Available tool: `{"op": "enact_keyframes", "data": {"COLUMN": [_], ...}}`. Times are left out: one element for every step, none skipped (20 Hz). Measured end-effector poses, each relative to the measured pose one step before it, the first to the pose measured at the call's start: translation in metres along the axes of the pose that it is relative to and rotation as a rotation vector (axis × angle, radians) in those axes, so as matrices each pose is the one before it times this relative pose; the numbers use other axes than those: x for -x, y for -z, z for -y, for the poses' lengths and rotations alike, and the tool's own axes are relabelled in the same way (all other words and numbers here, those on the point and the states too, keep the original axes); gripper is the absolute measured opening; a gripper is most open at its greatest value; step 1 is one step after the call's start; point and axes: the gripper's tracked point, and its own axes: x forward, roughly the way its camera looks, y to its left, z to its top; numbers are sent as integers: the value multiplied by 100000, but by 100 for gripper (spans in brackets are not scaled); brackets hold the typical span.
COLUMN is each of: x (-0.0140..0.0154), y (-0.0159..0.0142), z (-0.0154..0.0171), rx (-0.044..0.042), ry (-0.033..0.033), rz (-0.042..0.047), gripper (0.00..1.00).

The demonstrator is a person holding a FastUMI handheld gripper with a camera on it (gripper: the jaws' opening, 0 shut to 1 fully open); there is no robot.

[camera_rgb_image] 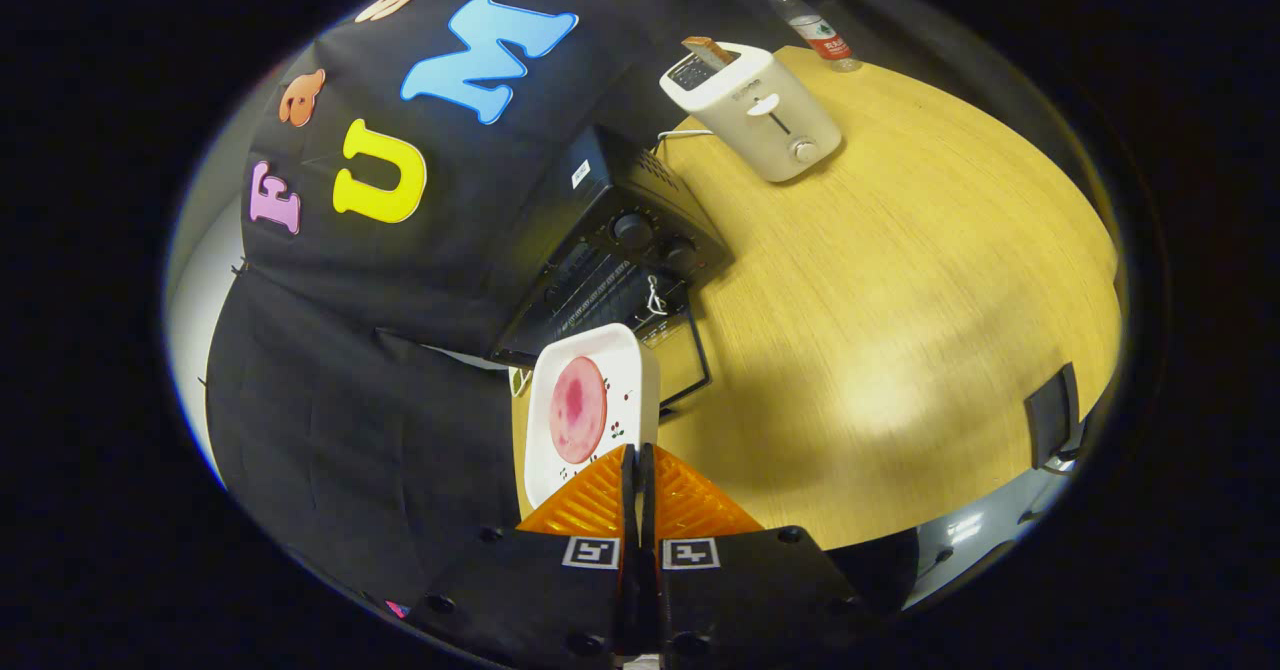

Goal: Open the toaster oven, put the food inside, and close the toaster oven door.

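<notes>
The fingers [637, 450] are closed on the near rim of a white plate [625, 370], both pressing the thin edge between them. The plate is held raised and tilted, extending away from the fingertips toward the toaster oven. A round pink slice of food [577, 409] lies on the plate.

The toaster oven [620, 250] is a black unit standing at the far left part of the surface [900, 280], backed against the black cloth wall. Its door [690, 355] is open, folded down toward the near side, just beyond the far edge of the plate. Two round knobs [632, 227] sit on its front panel, on the right.

The surface is a light wood-grain top with a rounded outline. A broad soft highlight lies on it to the right of the fingers. Farther away, to the right of the toaster oven, stands a cream pop-up toaster [755, 110] with a slice of toast [708, 50] protruding from its slot; a white cord runs from it toward the toaster oven. A clear bottle [815, 30] with a red cap stands at the far edge of the surface. At the right edge, a dark chair back [1052, 415] is visible. Pale floor shows beyond the near right rim of the surface.
</notes>
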Motion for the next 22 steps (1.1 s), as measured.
{"op": "enact_keyframes", "data": {"x": [-1259, -1351, -1281, -1206, -1161, -1117, -1161, -941, -1085, -1015, -627, -976, -894, -899, -846, -652, -884, -1101, -471, -627, -611, -406], "y": [-140, -125, -201, -332, -451, -388, -421, -284, -355, -231, -222, -309, -110, -186, -69, -242, 20, -134, 124, -125, -219, -385], "z": [-509, -343, -176, -120, -142, -306, -173, -359, 6, 150, 252, 90, -39, -46, -151, -239, -358, -288, -49, 68, 32, -128], "rx": [-1382, -1353, -1379, -1915, -1931, -1764, -1815, -1689, -1224, -1572, -1338, -780, -700, -1211, -1056, -1483, -1963, -1801, -1513, -1179, -962, -997], "ry": [-1038, -205, -69, 46, -259, -464, -425, -549, 166, 389, 691, 260, -305, -350, -404, -814, -856, -980, -418, 242, 468, -376], "rz": [-539, -414, -827, -321, 101, 202, 192, 372, 121, -469, 416, 830, 936, 874, 796, 1232, 308, 886, -705, 473, 913, 1429], "gripper": [2, 2, 2, 2, 2, 2, 2, 2, 2, 2, 2, 2, 2, 2, 2, 2, 2, 2, 2, 2, 2, 2]}}
